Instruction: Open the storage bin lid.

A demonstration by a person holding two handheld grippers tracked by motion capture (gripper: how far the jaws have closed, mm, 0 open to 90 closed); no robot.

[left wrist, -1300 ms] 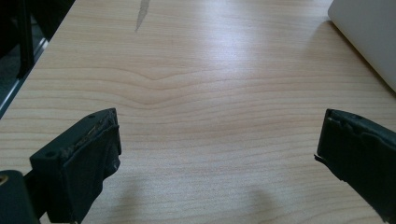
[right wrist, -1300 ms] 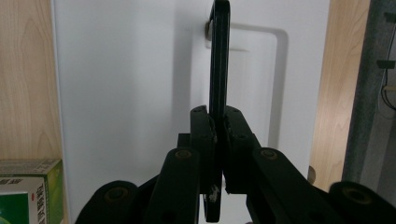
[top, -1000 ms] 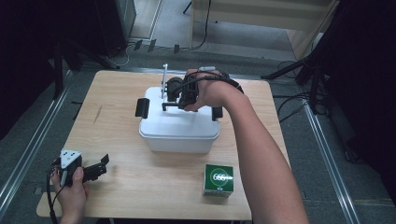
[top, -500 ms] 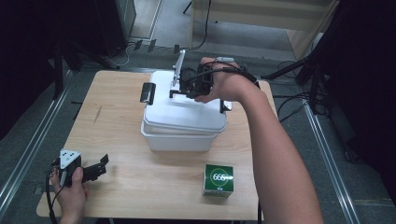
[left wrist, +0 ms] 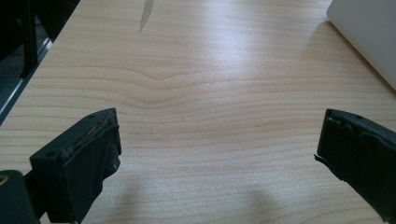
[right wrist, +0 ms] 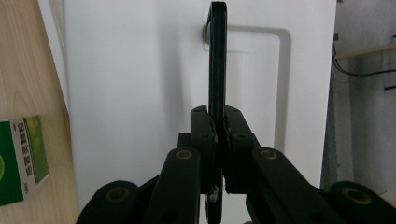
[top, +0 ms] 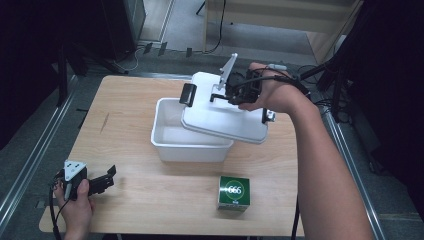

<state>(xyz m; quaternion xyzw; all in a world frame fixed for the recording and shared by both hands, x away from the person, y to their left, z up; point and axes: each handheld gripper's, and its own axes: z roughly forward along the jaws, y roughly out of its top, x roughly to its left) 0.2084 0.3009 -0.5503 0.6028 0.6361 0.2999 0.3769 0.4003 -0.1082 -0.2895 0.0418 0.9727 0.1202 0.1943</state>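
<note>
Nearest, bottom-left of the high view, the left gripper [top: 107,180] sits low at the near table [top: 150,210] edge w/ its hand [top: 75,207] behind it, jaws spread wide, nothing btwn them. From the left gripper view, both black pads [left wrist: 93,154] stand far apart over bare wood, w/ a white corner of the box [left wrist: 369,37] at upper right.

Next out, a green carton [top: 233,192] stands on the table near the front edge, right of centre, well apart from both grippers; it also shows at the left edge of the right gripper view [right wrist: 21,158].

Mid-table sits the white box [top: 190,140], open, interior looks bare. Its lid [top: 225,117] is lifted off and tilted, offset toward the right-rear, near edge overlapping the box's right rim.

Farthest, the right gripper [top: 232,92] holds that lid by its black handle [right wrist: 217,60]: jaws pinched nearly closed on the thin handle, pads pressing both sides. A black latch [top: 187,94] hangs at the lid's left end.
</note>
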